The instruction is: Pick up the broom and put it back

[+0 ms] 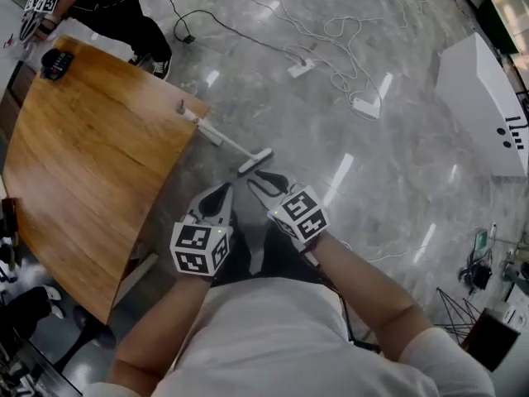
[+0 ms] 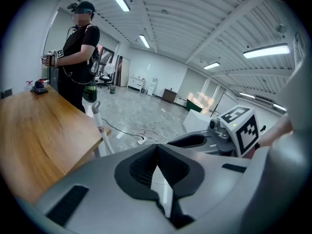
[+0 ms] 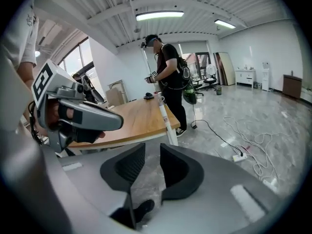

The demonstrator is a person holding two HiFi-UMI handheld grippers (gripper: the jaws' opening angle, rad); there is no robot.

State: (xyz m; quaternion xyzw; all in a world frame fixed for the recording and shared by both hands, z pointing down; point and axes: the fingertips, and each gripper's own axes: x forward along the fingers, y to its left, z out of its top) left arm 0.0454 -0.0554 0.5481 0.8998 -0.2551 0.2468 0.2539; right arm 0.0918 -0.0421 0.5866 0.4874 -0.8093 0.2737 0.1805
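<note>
At your far left stands the wooden table (image 1: 91, 139), with another person (image 1: 116, 7) at its far end. The broom (image 1: 219, 133) leans against the table's near corner: its handle top rests at the edge and its head sits on the grey floor just ahead of both grippers. Your left gripper (image 1: 221, 195) has its jaws pressed together with nothing between them, near the broom's head but not touching it. Your right gripper (image 1: 263, 180), just beside it, has its jaws narrowly apart and empty, with only floor showing through the gap. Farther right, white cables (image 1: 331, 48) trail across the floor toward a white box (image 1: 479, 98).
</note>
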